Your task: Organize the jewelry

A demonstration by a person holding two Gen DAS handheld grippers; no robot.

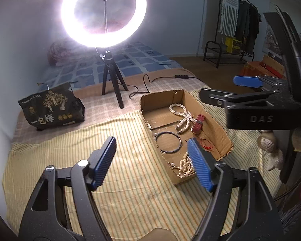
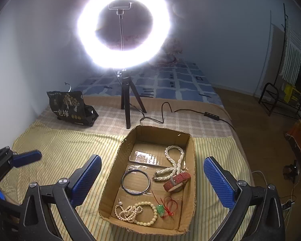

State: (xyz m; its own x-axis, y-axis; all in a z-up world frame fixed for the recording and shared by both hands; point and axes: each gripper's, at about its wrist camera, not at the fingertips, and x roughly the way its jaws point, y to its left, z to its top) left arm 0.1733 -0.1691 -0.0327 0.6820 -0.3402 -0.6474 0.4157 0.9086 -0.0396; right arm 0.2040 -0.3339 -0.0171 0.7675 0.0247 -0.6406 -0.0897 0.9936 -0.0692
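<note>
An open cardboard box (image 2: 114,180) (image 1: 212,118) lies on the striped cloth and holds the jewelry. Inside are a white pearl necklace (image 2: 175,158) (image 1: 182,116), a red watch strap (image 2: 177,181) (image 1: 198,124), a dark bangle (image 2: 135,182) (image 1: 168,142), a cream bead bracelet with pearls (image 2: 138,213) (image 1: 183,166), a green pendant on red cord (image 2: 160,208) and a clear packet (image 2: 145,157). My right gripper (image 2: 152,182) is open and empty above the box. My left gripper (image 1: 154,162) is open and empty at the box's left edge.
A lit ring light on a black tripod (image 2: 128,108) (image 1: 112,84) stands behind the box, its cable (image 2: 166,110) trailing right. A black snack bag (image 1: 52,108) (image 2: 72,108) sits at the back left. The right gripper (image 1: 248,98) shows in the left wrist view.
</note>
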